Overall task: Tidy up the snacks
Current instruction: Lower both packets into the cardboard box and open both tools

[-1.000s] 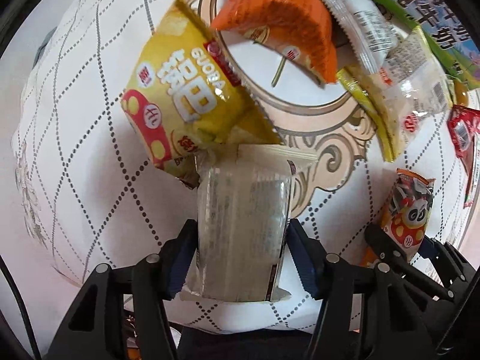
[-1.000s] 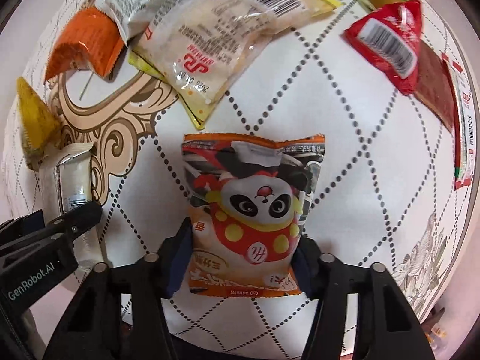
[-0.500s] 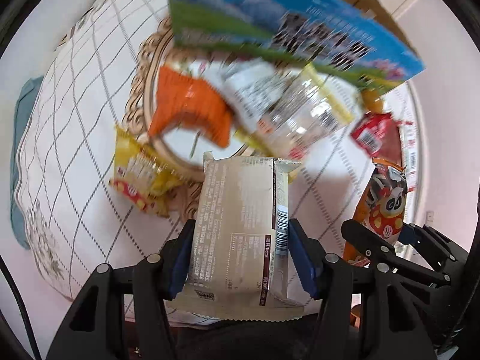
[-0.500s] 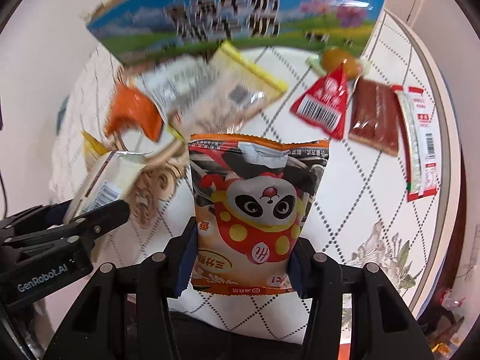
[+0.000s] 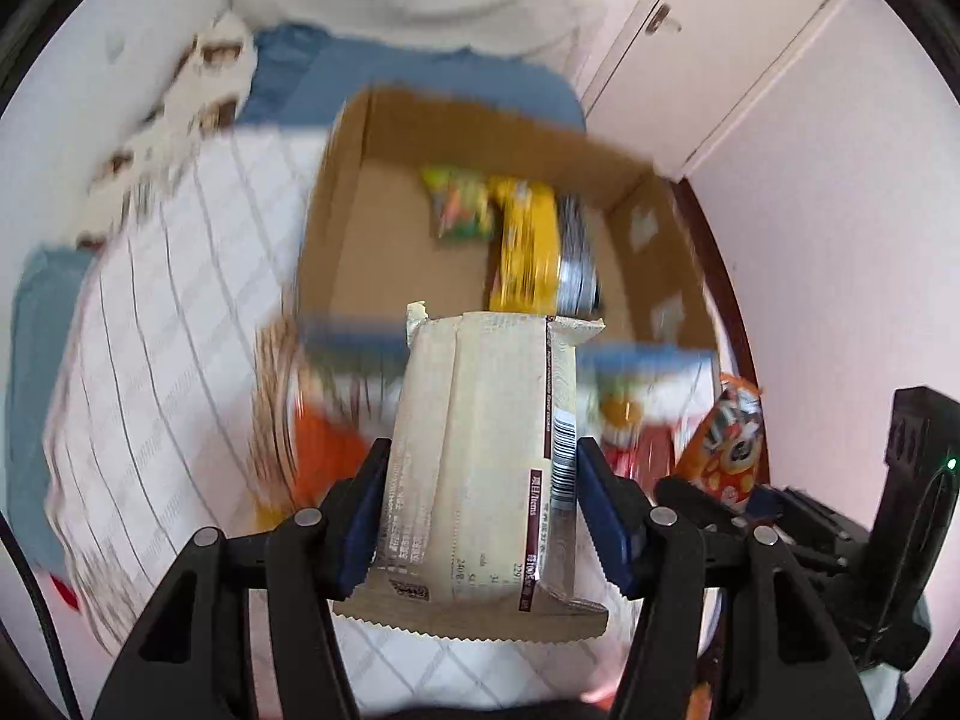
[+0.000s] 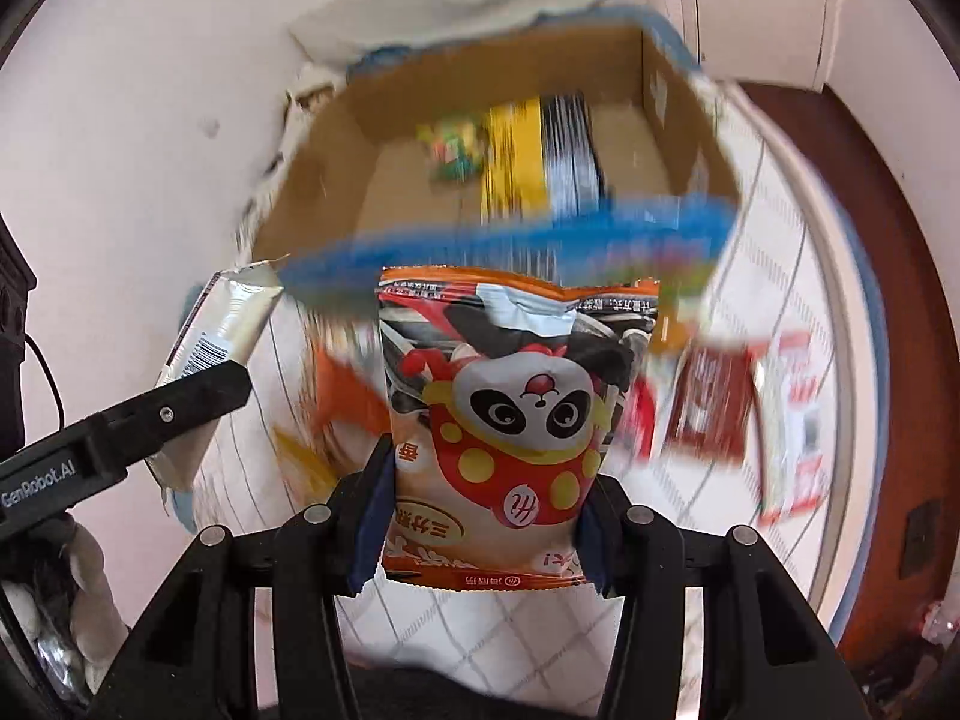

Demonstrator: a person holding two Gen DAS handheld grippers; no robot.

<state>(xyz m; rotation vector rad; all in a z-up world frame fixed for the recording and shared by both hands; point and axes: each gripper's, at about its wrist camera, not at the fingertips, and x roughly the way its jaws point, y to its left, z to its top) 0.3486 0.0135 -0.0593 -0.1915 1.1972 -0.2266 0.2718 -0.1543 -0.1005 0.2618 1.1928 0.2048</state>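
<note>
Bright, even indoor light; heavy motion blur smears the cardboard box (image 5: 480, 228) and everything around it; fisheye edges darken.

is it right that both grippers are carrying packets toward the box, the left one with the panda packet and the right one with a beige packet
Not quite: they are swapped. The left gripper holds the beige packet, per the left wrist view, and the right gripper holds the panda packet. The cardboard box lies ahead.

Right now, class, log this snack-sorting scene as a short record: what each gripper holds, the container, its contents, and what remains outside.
left gripper: shut on beige wrapped snack bar
right gripper: shut on orange panda snack bag
container: open cardboard box, ahead of both grippers
box contents: yellow packet, green packet, blurred
outside box: red packets on the quilted tablecloth
</note>
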